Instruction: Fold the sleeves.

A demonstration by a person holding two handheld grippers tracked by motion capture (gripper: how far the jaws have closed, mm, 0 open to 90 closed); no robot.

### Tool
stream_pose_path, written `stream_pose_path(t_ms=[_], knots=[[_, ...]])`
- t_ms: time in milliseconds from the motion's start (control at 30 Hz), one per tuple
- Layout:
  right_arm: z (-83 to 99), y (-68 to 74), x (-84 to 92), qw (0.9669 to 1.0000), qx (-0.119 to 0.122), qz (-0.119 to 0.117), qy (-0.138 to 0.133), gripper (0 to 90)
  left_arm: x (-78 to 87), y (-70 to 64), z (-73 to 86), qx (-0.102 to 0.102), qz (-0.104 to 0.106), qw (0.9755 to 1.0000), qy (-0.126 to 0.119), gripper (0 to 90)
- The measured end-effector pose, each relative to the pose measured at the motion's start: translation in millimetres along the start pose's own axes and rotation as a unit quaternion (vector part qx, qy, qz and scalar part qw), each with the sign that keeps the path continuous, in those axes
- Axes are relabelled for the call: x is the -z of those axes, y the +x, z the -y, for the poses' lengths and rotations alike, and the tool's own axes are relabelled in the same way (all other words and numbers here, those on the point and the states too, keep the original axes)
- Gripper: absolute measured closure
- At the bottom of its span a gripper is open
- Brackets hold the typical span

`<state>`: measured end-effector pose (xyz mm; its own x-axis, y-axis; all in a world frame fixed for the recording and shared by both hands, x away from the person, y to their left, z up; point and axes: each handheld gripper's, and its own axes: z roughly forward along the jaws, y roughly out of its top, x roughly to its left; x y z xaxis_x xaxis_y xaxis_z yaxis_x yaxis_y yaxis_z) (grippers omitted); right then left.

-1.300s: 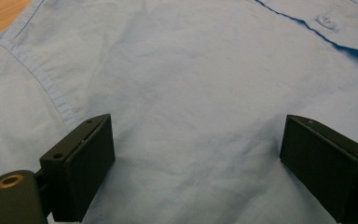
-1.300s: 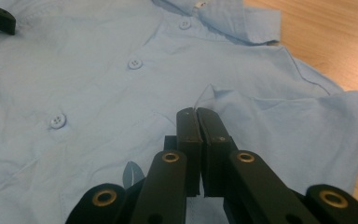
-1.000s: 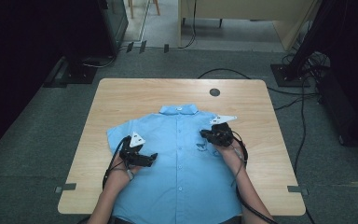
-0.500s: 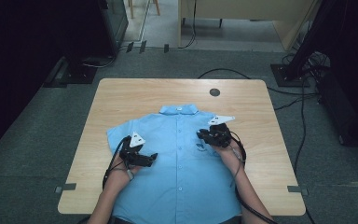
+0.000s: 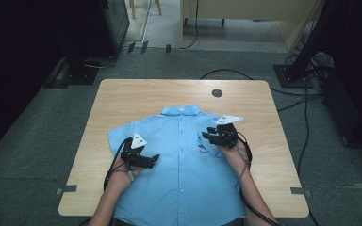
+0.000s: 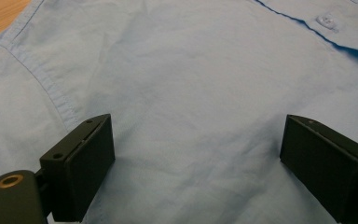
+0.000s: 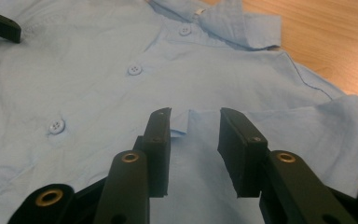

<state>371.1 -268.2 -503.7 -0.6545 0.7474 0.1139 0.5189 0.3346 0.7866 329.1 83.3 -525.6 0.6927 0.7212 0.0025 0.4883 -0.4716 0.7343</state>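
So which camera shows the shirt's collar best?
The high view: the collar lies whole and flat at the top of the blue shirt. The right gripper view catches it close but cut off at the top edge. The left gripper view gives shirt cloth and one button.

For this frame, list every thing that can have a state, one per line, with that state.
Shirt: spread flat on the table, front up, buttoned, collar at the far side.
Pocket: flat, its top edge between the right jaws.
Left tongs: open wide, over the cloth, holding nothing.
Right tongs: partly open, jaws have just been opening, gripping nothing.
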Motion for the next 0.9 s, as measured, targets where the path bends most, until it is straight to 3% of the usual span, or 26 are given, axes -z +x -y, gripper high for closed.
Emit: stream_pose_path(t_ms=[167, 500, 733, 900], knots=[[3.8, -2.2, -2.6, 1.0000, -0.001, -0.004, 0.002, 55.8, 0.0, -0.1, 0.0, 0.000, 0.000, 1.0000, 0.000, 9.9], [9.8, -2.6, -10.1, 0.9997, -0.018, -0.015, 0.009, 55.5, 0.1, -0.1, 0.2, 0.000, 0.000, 1.0000, 0.000, 9.9], [13.3, -6.0, -10.4, 0.9991, -0.036, -0.022, 0.001, 50.6, 0.2, -0.2, 0.2, 0.000, 0.000, 1.0000, 0.000, 9.9], [11.7, -7.2, -4.6, 0.9992, -0.034, -0.019, -0.013, 45.7, 0.1, -0.2, 0.2, 0.000, 0.000, 1.0000, -0.001, 9.9]])
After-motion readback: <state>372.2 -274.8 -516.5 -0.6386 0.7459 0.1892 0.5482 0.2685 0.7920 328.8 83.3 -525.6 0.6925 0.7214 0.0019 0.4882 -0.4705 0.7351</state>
